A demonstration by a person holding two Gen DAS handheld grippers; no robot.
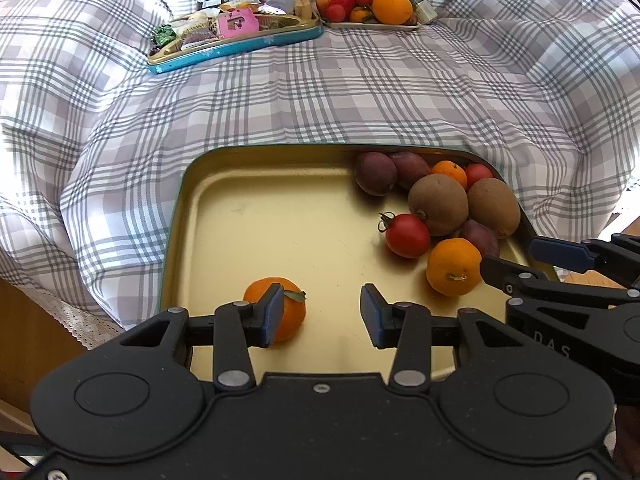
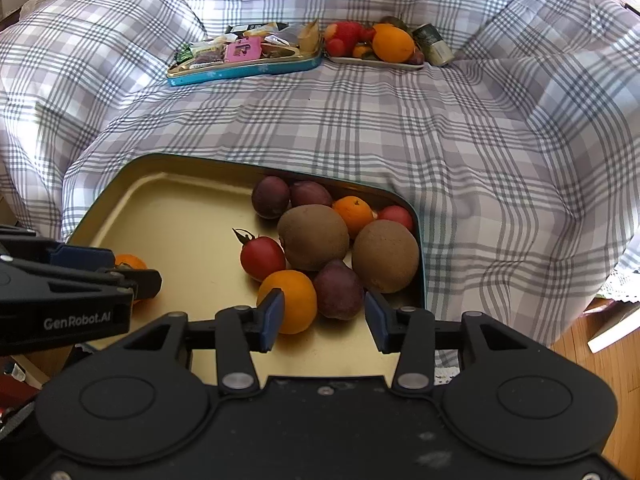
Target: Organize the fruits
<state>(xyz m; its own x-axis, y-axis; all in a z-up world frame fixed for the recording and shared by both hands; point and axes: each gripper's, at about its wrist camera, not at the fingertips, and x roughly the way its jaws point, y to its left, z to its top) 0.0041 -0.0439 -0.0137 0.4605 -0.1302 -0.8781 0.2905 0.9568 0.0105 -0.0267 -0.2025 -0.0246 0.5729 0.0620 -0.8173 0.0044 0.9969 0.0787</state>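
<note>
Two trays and a plate sit on what we see as a big checked cloth (image 1: pixel 320 92) covering the whole surface, rumpled at the edges. Nearest us is the gold tin tray (image 1: pixel 260 208), teal on the outside, largest thing on the cloth. Far back, well apart from it, lies a teal snack tin (image 1: pixel 240 46) full of wrapped sweets, and just beside that a white plate of fruit (image 1: pixel 372 24) holding a big orange, red fruits and a small tangerine.

We see the left gripper (image 1: pixel 322 314) low over the near part of the gold tray, jaws released and spread wide, nothing pinched. A leafy tangerine (image 1: pixel 280 312) sits alone on the tray floor, partly behind the left finger, outside the gap; we cannot tell if it touches the pad.

We see the right gripper (image 2: pixel 324 316) over the tray's right side, jaws parted, no pad pressing on anything. Just beyond its fingertips lie a mandarin (image 2: pixel 290 304) and a dark plum (image 2: pixel 340 294), touching each other.

Remaining fruit is bunched in the tray's far right corner: two kiwis (image 2: pixel 314 236) side by side, two more purple plums (image 2: pixel 272 196) against the back wall, a small orange (image 2: pixel 354 212) and a red tomato (image 2: pixel 396 216) behind the kiwis. A stemmed tomato (image 2: pixel 262 258) rests against the left kiwi, just above the mandarin.

Wood floor (image 2: pixel 580 360) shows at lower right in the right wrist view.
</note>
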